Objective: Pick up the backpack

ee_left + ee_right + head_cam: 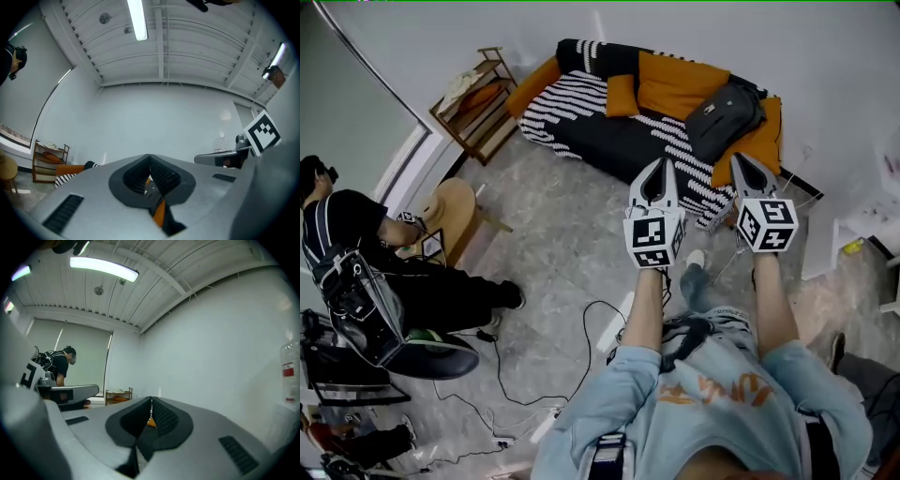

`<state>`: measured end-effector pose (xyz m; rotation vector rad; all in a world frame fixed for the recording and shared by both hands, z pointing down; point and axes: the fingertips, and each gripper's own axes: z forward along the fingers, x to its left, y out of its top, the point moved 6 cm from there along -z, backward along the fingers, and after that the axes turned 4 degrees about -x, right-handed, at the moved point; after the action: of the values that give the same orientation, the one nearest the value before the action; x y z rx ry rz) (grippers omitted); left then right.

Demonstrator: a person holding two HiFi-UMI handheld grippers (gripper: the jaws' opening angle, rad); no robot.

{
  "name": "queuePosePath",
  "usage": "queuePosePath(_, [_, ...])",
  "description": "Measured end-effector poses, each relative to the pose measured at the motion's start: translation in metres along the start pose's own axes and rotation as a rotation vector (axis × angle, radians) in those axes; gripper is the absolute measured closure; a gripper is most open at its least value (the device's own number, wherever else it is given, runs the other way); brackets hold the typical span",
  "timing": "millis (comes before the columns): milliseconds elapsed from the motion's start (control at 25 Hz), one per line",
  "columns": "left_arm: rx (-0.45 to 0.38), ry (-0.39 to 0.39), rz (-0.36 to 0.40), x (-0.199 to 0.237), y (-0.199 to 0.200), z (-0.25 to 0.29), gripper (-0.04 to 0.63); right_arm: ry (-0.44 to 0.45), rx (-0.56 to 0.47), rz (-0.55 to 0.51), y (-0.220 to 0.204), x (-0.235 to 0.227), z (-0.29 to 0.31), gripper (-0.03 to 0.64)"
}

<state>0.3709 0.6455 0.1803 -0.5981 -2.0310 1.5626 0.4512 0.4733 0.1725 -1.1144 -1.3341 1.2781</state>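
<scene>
A dark grey backpack (724,116) lies on the right end of a black-and-white striped sofa (609,131) with orange cushions. In the head view my left gripper (657,169) and right gripper (741,163) are held out side by side in the air, short of the sofa and pointing toward it. Both are shut with nothing between the jaws. In the left gripper view the left gripper (150,156) points at the white wall, and the right gripper's marker cube (262,132) shows at the right. In the right gripper view the right gripper (151,400) also faces the wall.
A wooden shelf (478,103) stands left of the sofa. A person in black (356,234) crouches at the left beside a round wooden stool (455,211). Cables and a power strip (614,323) lie on the grey floor. A white cabinet (862,230) stands at the right.
</scene>
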Motion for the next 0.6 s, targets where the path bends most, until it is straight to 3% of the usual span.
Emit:
queuePosePath(360, [0.053,-0.101,-0.022,0.02,-0.034,0.117,0.575,0.059,-0.04,0.172,-0.015,-0.067,0.118,0.588])
queuePosePath(600, [0.181,-0.076,-0.084,0.026,-0.105,0.226,0.575,0.028,0.075,0.214,-0.063,-0.15,0.198,0.588])
